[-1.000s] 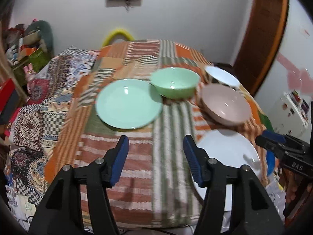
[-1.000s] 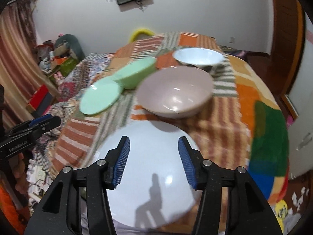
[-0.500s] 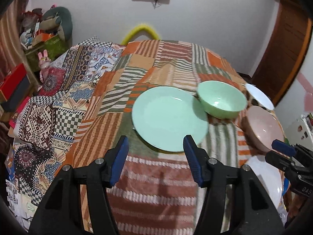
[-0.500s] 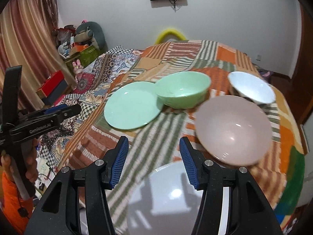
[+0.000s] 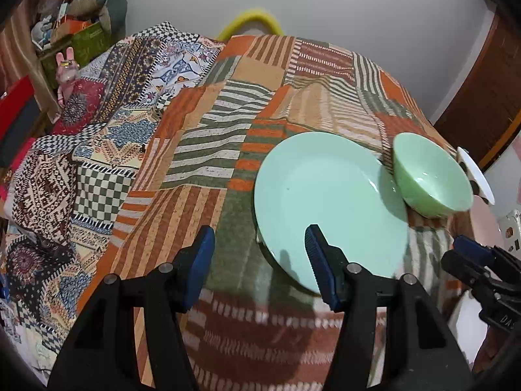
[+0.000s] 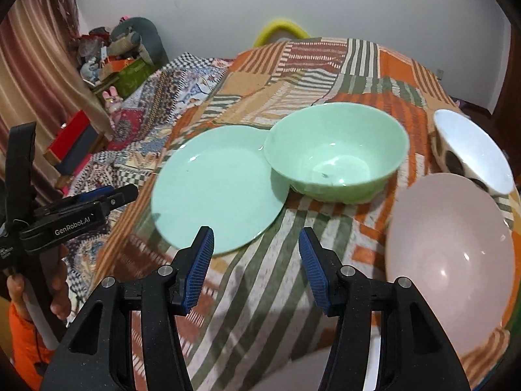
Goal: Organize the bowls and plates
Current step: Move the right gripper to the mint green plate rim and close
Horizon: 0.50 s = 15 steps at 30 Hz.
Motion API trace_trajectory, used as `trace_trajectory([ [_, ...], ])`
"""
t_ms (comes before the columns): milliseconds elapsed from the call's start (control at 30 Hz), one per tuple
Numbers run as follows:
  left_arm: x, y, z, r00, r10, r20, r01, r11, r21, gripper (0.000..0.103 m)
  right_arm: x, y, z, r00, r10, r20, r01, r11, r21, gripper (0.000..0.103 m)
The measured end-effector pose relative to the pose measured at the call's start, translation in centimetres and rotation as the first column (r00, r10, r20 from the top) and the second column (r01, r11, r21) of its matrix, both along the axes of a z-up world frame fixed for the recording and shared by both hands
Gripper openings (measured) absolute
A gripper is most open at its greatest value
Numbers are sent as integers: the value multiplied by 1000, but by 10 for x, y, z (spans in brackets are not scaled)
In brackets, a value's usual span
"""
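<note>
2 pieces of writing can be read: "GenRobot.AI" on the left gripper in the right wrist view, and part of "DAS" on the right gripper in the left wrist view. Both grippers' jaws stand partly open with nothing between them. The mint plate lies under the left gripper's right finger, touching the green bowl. The pink bowl and white bowl lie right of the right gripper, all on a patchwork cloth.
</note>
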<state>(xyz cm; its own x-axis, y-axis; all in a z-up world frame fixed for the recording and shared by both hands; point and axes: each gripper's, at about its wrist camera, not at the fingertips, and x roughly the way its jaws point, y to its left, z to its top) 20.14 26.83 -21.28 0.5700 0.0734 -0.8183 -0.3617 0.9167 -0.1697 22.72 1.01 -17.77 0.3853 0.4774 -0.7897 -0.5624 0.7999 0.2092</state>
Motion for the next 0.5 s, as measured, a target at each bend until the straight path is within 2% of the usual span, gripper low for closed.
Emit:
trace_trajectory([
  [167, 22, 11, -15, 1000, -14, -8, 14, 1000, -20, 56, 16, 9, -15, 998, -8, -59, 8, 1000, -5, 51],
  [367, 47, 17, -27, 999, -43, -11, 42, 999, -20, 38, 21, 23, -25, 998, -1, -63, -2, 999, -34, 50],
  [500, 64, 19, -36, 998, -56, -29, 55, 998, -18, 28, 28, 29, -35, 995, 0, -100, -5, 999, -43, 38],
])
